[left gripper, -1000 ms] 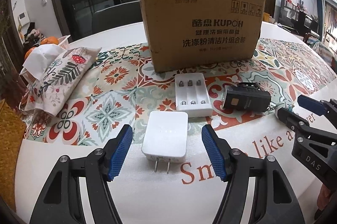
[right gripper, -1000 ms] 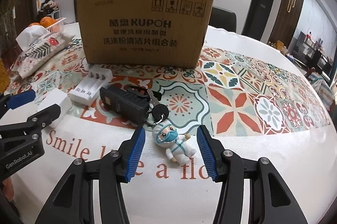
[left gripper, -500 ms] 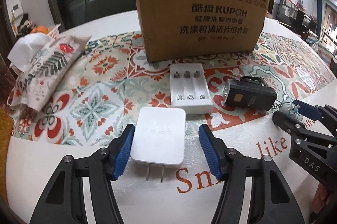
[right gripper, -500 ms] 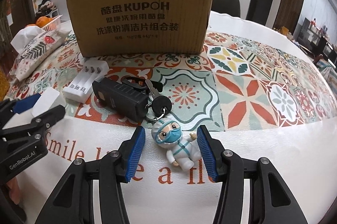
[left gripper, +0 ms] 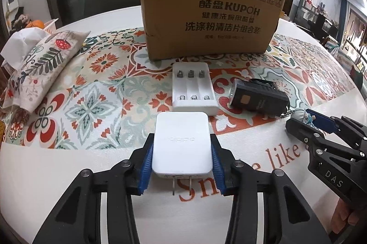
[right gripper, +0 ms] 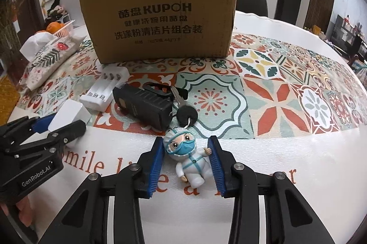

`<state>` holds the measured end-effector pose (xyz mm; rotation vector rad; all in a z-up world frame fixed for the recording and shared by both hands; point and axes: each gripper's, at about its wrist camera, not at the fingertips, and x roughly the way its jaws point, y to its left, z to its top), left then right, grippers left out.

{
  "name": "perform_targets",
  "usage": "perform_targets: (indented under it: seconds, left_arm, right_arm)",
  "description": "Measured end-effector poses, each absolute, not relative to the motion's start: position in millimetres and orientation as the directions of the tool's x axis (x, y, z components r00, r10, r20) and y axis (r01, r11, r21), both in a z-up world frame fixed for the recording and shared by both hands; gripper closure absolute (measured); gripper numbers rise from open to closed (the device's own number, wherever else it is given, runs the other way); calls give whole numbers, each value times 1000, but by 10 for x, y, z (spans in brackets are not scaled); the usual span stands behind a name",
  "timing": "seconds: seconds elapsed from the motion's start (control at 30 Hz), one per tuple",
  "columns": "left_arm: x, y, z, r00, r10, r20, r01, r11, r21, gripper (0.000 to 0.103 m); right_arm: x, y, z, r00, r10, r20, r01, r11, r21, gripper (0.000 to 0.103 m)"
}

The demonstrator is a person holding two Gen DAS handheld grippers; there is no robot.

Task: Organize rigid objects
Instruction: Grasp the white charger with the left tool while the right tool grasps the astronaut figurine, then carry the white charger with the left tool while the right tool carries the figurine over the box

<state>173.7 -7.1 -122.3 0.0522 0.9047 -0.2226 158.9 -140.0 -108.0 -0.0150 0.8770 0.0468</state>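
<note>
A white plug-in charger (left gripper: 182,147) lies flat on the table, prongs toward me. My left gripper (left gripper: 181,135) is closing onto it, and the blue pads (left gripper: 146,159) press on both its sides. In the right wrist view a small masked figurine keychain (right gripper: 191,163) lies on its back. My right gripper (right gripper: 185,138) is closing on it, one pad at its head and the other at its raised hand. Its ring links to a black-headed key (right gripper: 187,114). Each gripper shows in the other's view: left gripper (right gripper: 57,122), right gripper (left gripper: 305,122).
A white three-slot battery holder (left gripper: 193,92) and a black boxy device (left gripper: 258,97) lie between the grippers and a tall cardboard box (left gripper: 206,15). A floral tissue cover (left gripper: 39,65) and a basket of oranges (right gripper: 59,28) sit far left. The patterned tablecloth (right gripper: 286,88) spreads right.
Both grippers went from open to shut, the left around the white charger, the right around the figurine. Both tilted further down toward the table; the objects have not shifted.
</note>
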Motion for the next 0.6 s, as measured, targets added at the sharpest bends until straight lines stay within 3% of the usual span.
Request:
perform_targets:
  seconds: [0.6]
  left_arm:
    - [1535, -48, -851, 652, -196, -732, 210, 975, -73, 59]
  right_arm:
    - [1393, -1391, -713, 728, 48, -684, -64, 998, 3, 63]
